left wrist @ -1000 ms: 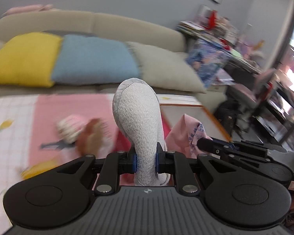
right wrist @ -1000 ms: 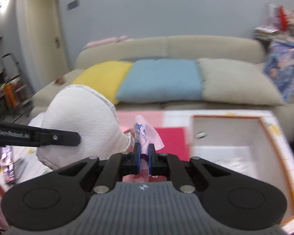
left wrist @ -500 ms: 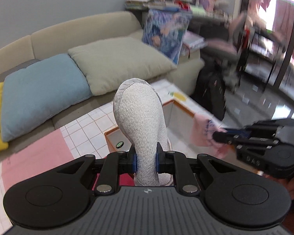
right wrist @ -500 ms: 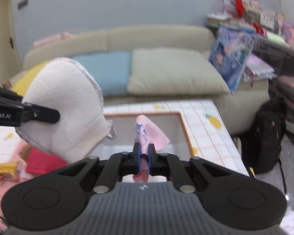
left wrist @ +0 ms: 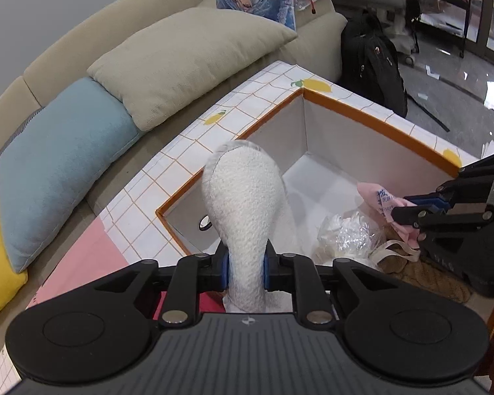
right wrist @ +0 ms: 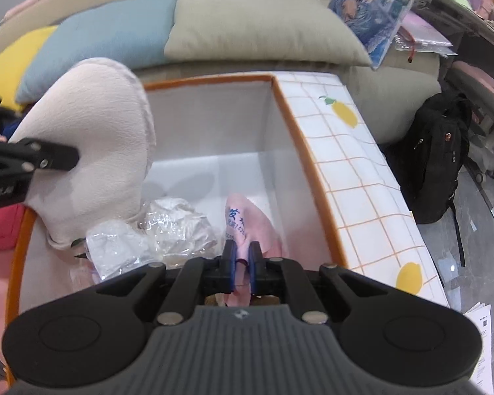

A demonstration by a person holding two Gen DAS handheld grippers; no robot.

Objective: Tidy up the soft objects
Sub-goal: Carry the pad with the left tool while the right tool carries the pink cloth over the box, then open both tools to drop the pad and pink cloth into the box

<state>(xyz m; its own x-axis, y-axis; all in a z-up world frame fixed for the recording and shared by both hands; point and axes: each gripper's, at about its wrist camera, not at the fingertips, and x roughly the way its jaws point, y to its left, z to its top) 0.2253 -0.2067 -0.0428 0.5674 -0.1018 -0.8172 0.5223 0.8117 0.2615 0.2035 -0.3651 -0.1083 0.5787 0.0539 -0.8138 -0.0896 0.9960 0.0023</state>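
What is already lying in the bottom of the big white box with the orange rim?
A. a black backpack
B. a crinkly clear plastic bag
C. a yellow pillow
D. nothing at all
B: a crinkly clear plastic bag lies on the floor of the white box. The yellow pillow is on the sofa and the black backpack stands outside the box.

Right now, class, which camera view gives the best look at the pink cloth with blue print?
The right wrist view: the pink cloth stands centred between the right gripper pads, print legible. The left wrist view shows it only small, from the side, partly hidden.
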